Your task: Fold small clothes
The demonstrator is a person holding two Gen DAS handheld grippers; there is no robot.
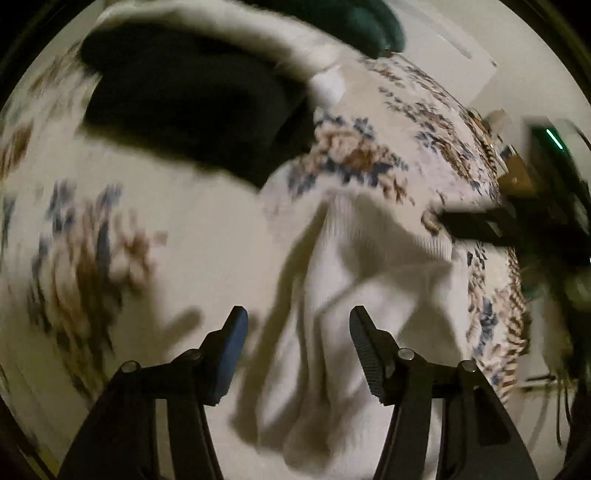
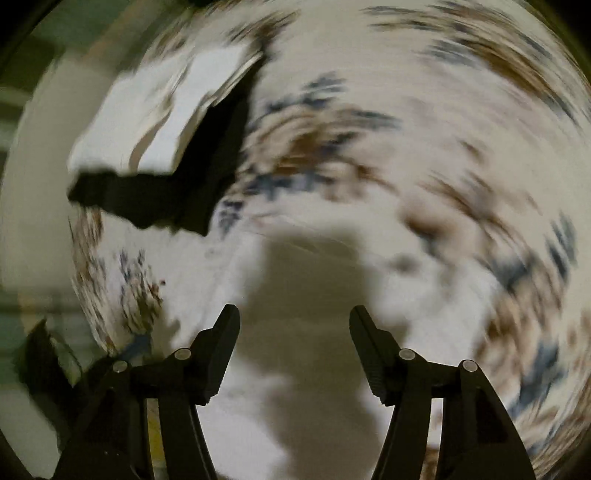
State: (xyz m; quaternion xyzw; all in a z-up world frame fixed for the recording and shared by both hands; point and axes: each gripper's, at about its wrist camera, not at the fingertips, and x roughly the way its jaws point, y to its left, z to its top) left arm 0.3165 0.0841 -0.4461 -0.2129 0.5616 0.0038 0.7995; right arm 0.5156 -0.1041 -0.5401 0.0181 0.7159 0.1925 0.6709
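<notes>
My left gripper (image 1: 299, 314) is open and points down over a crumpled white ribbed garment (image 1: 369, 280). The garment lies on a cream floral cloth (image 1: 351, 147), and its pads press on nothing. A black garment (image 1: 192, 107) lies farther off at the upper left. In the right wrist view my right gripper (image 2: 295, 312) is also open, with nothing between its fingers. Under it is only its own shadow on the floral cloth (image 2: 406, 147). The picture is heavily blurred. A white folded pile (image 2: 155, 122) rests on a black piece (image 2: 159, 199) at the upper left.
Behind the black garment lie a pale fluffy item (image 1: 251, 33) and a dark green one (image 1: 354, 22). Black gear with a green light (image 1: 554, 140) juts in from the right edge. The cloth's edge and the pale floor (image 1: 461, 62) show beyond.
</notes>
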